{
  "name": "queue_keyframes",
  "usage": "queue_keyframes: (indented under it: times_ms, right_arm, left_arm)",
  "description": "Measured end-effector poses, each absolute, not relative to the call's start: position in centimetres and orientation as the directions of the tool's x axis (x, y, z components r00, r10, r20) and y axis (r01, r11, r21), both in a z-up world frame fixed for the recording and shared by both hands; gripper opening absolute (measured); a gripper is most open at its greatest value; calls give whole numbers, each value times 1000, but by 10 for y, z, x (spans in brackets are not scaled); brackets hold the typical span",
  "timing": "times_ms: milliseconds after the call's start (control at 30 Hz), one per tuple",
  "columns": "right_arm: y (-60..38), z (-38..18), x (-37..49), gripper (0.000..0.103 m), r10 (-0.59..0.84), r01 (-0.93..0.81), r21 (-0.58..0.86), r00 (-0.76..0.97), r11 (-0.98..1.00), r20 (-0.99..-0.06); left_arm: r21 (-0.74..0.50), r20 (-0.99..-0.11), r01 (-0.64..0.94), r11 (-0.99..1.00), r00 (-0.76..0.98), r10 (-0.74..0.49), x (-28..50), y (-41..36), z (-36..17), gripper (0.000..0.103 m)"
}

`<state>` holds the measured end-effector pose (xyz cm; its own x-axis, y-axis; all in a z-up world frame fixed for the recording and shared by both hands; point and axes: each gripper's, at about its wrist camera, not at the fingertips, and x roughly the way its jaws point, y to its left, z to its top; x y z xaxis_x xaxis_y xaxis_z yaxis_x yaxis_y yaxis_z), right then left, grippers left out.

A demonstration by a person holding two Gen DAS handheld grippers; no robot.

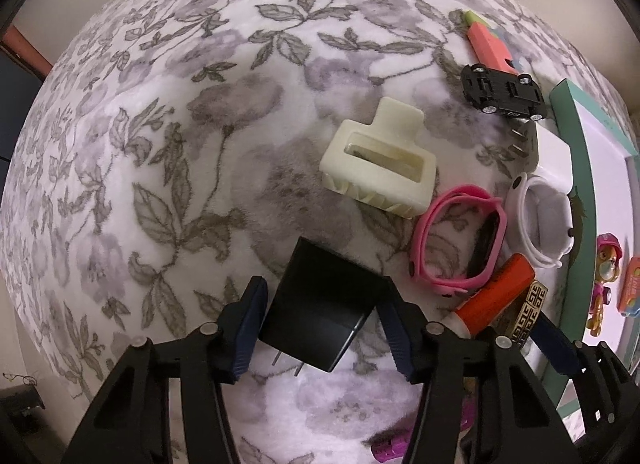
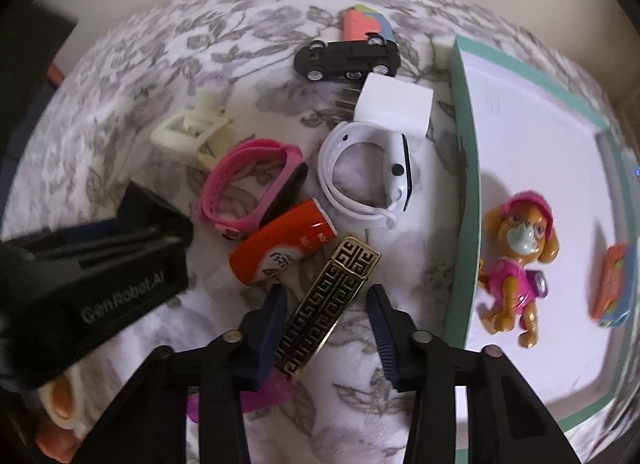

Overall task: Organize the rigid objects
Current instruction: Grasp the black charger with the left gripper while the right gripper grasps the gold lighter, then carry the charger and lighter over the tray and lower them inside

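Observation:
My left gripper (image 1: 322, 328) is open, its fingers on either side of a black plug adapter (image 1: 322, 314) lying on the floral blanket, with gaps at both sides. My right gripper (image 2: 328, 328) is open around a gold-and-black patterned bar (image 2: 328, 306), apart from it on both sides. A teal-rimmed white tray (image 2: 464, 184) at the right holds a pup figure (image 2: 516, 264) and an orange card (image 2: 612, 284). The left gripper's body (image 2: 88, 292) shows in the right wrist view.
On the blanket lie a cream hair claw (image 1: 378, 162), pink band (image 1: 460, 244), white band (image 2: 368, 176), white charger (image 2: 394, 106), black toy car (image 2: 348, 58), orange-red case (image 2: 280, 248) and a coloured block (image 2: 366, 24). Something magenta (image 2: 272, 392) lies under my right gripper.

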<state>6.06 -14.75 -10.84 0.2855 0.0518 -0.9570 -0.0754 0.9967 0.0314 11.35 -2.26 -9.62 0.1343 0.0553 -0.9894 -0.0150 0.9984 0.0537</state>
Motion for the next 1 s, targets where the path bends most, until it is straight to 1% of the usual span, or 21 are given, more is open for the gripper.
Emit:
queue_keyframes:
  times_ms: [33,67,133,167,267,333,433,567,633,700,1000]
  right_arm:
    - [-147,-108,60,34,48,-79,26,287,997,-957]
    - [-149,-108,60,33,49,-80,27,289,996,-956]
    - [-153,-108,60,28,58,-73,38,293,997,-954]
    - [-156,-108,60,28,62,-67,44,298,997,-953]
    - [-156,-107,57,27,60,-72,39,304,997,-951]
    - [-151,-107,55,26,41,-85,15,310,996,-950]
    - [-145,-107,57,25,51,-75,30,307,997,-950]
    - [-147,-108,59,25,68,-72,48,305,996,-950]
    - [-151,-107,60,23,87,-67,70,296,995,-951]
    - [-161,-105,61,23,110,-51,100,289,994,-951]
    - [-184,-97,67,22,152,-14,155,290,988,-945]
  left_arm:
    - [51,-989,-15,999,135,53,113,-22,-96,56]
    - [46,-990,-15,999,136,48,114,-23,-96,55]
    - [37,-990,-19,999,138,39,114,-22,-96,53]
    - [35,-989,-22,999,140,37,115,-22,-97,53]
    - [43,-987,-18,999,152,46,115,-21,-97,52]
    - [51,-986,-7,999,156,52,115,-23,-96,49]
    - [58,-987,7,998,153,56,114,-26,-95,44]
    - [73,-986,17,997,153,69,112,-32,-94,44]
    - [70,-985,10,998,158,67,111,-32,-91,44]
    - [64,-983,0,998,174,63,111,-28,-86,44]
    - [33,-964,-26,999,263,38,108,-26,-49,44]
